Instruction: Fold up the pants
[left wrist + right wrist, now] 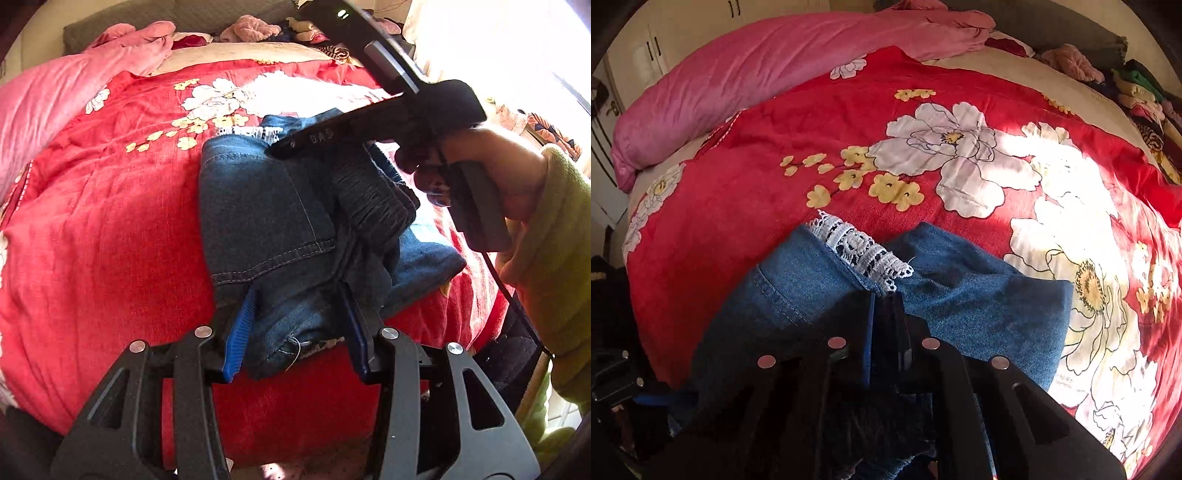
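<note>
Mid-fold, the pants (273, 221) lie bunched on the bed (110, 240); left gripper (295, 332) spread around the six-o'clock edge, right gripper (884, 314) pinched together on denim, next needing flattening.

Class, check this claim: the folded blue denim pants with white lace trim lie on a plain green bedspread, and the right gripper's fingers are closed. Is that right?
Not quite. The folded blue denim pants with white lace trim lie on a red floral bedspread, not plain green, as the right wrist view shows. The right gripper fingers are indeed closed.

Black tool (295, 325), blue pads (240, 332), green sleeve (554, 258)
</note>
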`<state>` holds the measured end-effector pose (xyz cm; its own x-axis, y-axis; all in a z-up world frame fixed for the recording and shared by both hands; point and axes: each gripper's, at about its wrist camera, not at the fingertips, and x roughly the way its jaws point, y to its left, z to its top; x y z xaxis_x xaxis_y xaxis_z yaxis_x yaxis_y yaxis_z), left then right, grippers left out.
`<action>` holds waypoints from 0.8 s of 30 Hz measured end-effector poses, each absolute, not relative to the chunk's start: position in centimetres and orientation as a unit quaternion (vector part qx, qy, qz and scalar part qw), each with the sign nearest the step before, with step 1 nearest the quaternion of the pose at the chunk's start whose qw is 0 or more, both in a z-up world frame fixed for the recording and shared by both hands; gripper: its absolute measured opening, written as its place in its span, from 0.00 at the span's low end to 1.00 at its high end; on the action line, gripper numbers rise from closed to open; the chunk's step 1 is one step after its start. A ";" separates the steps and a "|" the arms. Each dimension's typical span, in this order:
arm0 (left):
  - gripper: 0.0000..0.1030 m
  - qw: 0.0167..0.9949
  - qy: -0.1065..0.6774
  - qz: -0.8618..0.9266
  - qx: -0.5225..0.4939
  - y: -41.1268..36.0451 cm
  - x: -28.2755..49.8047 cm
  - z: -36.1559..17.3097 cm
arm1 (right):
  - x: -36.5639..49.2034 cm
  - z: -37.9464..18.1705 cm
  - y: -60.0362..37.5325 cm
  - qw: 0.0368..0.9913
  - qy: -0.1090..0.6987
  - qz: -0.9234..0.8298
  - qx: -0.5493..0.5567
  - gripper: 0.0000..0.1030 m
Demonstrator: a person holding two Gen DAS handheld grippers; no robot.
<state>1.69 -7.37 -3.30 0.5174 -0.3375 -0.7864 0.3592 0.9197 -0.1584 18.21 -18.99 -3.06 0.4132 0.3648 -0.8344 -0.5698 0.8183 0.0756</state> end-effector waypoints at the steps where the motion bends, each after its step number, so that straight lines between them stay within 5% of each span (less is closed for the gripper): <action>1: 0.37 0.871 0.449 -0.200 0.012 -7.4 1.7 -3.3 | 18.0 -2.5 -19.5 0.838 0.457 0.281 -0.098 0.17; 5: 0.39 0.870 0.450 -0.202 0.012 -7.5 1.6 -3.2 | 16.3 0.9 -22.2 0.866 0.412 0.279 -0.037 0.48; 13: 0.45 0.870 0.450 -0.201 0.015 -7.5 1.5 -3.2 | 11.1 4.6 -26.8 0.898 0.349 0.267 0.014 0.76; 17: 0.56 0.869 0.453 -0.199 0.013 -7.1 1.3 -2.8 | 8.9 4.5 -28.4 0.900 0.349 0.261 0.025 0.79; 24: 0.60 0.887 0.430 -0.165 -0.027 -3.1 1.2 -0.9 | 4.2 1.9 -30.4 0.878 0.385 0.279 0.054 0.79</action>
